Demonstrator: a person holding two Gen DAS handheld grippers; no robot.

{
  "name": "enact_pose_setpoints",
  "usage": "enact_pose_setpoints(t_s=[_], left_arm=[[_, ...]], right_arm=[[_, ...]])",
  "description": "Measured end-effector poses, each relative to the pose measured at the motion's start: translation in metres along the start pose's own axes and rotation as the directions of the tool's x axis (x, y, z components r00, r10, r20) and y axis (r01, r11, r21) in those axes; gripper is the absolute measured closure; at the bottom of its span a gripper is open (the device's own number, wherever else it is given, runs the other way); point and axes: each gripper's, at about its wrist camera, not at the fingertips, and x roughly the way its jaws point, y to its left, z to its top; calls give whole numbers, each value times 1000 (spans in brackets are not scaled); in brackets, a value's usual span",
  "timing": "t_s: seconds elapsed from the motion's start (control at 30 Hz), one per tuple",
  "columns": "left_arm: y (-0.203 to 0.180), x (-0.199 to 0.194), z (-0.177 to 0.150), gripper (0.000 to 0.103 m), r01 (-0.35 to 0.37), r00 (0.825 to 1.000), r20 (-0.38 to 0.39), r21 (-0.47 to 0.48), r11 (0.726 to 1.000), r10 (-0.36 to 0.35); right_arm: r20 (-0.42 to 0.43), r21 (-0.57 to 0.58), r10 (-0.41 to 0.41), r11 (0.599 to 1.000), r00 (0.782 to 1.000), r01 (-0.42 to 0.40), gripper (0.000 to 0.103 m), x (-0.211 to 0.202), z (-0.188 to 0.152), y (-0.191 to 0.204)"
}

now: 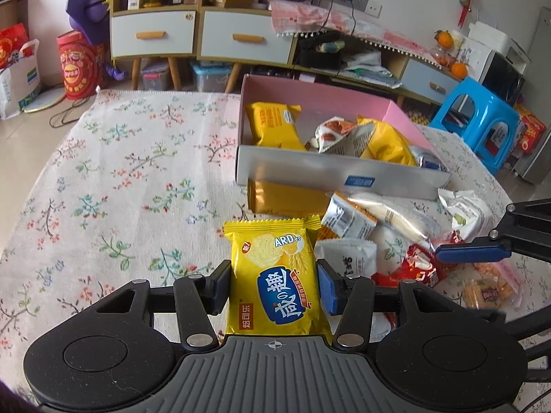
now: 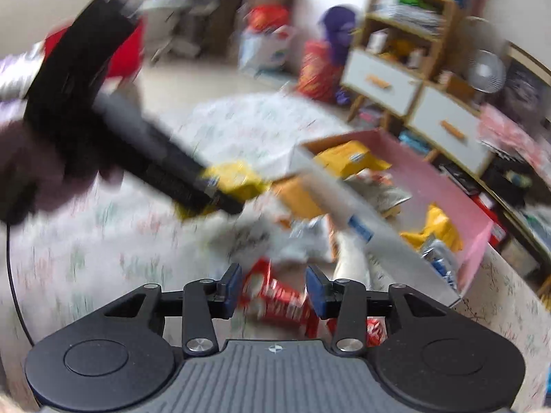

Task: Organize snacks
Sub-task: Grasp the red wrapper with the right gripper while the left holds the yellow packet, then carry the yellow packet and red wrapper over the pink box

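Snacks lie split between a pink-lined box and the flowered tablecloth in front of it — the sorting looks roughly half done. Inside the box sit a yellow cracker pack at the left end, a white packet with brown print in the middle, and a crumpled yellow bag and a blue-and-silver wrapper toward the right. Outside, just before the box's grey front wall, a loose heap waits: a gold pack touching the wall, an orange-and-white packet, a long clear bag of pale sticks, a white packet with black characters, a white-and-green one, a red wrapper and a clear bag of orange crackers.

The left gripper has its blue pads pressed against both sides of a yellow biscuit pack, held above the cloth, short of the box. The right gripper hovers with its jaws apart around the red wrapper without visibly pinching it; that view is badly blurred, so contact cannot be confirmed. By the look of it, the held pack goes into the box next, with at least seven items left on the table — the red wrapper likely to follow.
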Motion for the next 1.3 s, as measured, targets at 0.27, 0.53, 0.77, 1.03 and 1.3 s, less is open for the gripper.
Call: enact_pose_setpoints(t_s=[0.27,0.53,0.77,1.03,1.3], left_arm=[[1,6,-4,55,-1,1000,-24,1,1000,1],[6,10,-8,55,-7,999,-46,-2,1000,7],[8,10,-8,55,-9,999,-46,-6,1000,9],[5,4,-5,55,-7,1000,-27,1,1000,7],[8,-4,9,55,-6,1000,18,-23,1000,7]], right_arm=[[-102,-284,-68,958,993,36,61,19,-1,11],[-148,-271,-35,963,988,-6,56,39,5,7],[-160,-130,44,989,986,-65,80,41,3,-6],[-156,-116,44,991,987,-62,86,35,2,-3],[-90,-68,29,997,996,-36,86,13,10,-14]])
